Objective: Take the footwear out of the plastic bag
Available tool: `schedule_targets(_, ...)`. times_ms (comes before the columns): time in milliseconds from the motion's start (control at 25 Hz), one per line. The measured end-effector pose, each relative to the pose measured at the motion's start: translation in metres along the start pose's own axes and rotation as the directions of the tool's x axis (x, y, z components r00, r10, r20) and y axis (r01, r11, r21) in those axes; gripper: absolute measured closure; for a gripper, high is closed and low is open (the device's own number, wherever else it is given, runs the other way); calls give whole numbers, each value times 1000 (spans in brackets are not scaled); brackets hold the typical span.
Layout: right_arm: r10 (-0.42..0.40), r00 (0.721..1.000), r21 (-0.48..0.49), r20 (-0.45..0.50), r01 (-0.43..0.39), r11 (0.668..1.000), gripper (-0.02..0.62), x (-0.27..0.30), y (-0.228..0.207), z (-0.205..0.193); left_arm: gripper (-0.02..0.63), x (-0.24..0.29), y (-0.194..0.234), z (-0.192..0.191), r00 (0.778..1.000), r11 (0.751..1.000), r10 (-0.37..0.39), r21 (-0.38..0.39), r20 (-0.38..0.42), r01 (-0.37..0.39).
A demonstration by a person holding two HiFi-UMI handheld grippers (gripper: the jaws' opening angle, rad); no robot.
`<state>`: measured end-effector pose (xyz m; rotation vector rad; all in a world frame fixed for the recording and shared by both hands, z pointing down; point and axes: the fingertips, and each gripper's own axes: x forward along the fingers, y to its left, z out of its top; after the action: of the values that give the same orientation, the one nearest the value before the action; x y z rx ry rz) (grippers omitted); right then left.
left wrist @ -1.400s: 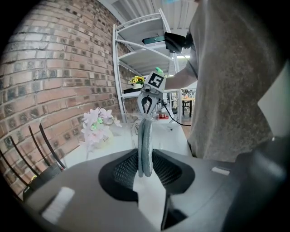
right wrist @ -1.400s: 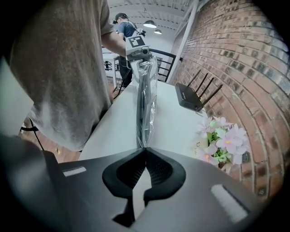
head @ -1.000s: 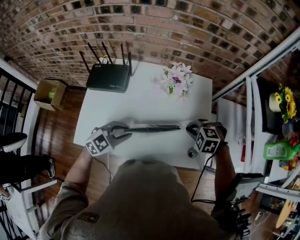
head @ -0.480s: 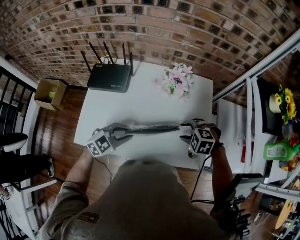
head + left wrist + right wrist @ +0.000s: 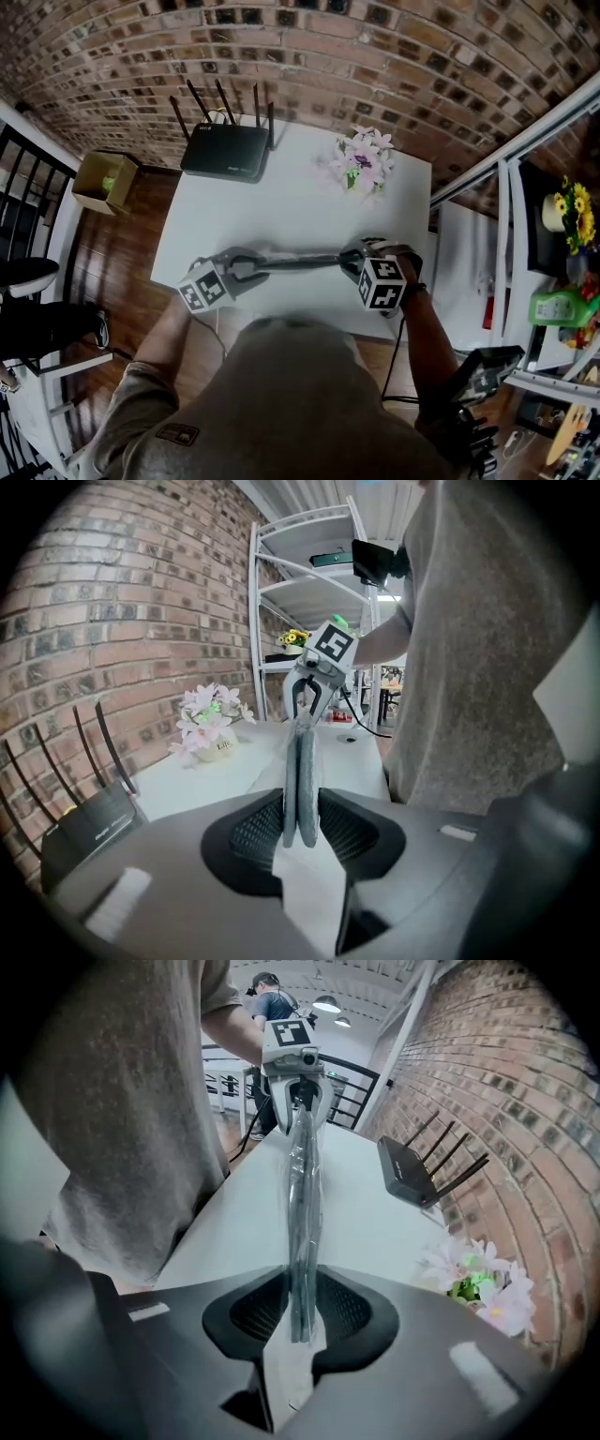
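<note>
left claw (image 5: 302, 816) just widening, right claw (image 5: 300, 1309) just closing, both pinching bagged footwear (image 5: 300, 263)

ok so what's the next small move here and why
Probably draw the right gripper away from the left gripper, to slide the bag off. The right jaws have just been closing and now pinch the bag's end. The left jaws, which just opened a little, have the end of the grey footwear pinched between them. The bagged footwear spans between both above the table.
</note>
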<state>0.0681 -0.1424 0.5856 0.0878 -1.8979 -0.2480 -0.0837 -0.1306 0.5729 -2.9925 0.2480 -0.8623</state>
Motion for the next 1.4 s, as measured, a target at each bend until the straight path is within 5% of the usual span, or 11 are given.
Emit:
schedule_targets(440, 0, 999, -5, 40, 0, 1000, 502, -5, 0, 26, 488, 9, -2, 13, 999, 996, -24, 88, -33, 26)
schedule_targets(1400, 22, 998, 38, 64, -24, 999, 508, -13, 4, 23, 489, -5, -6, -11, 991, 988, -69, 127, -119, 84)
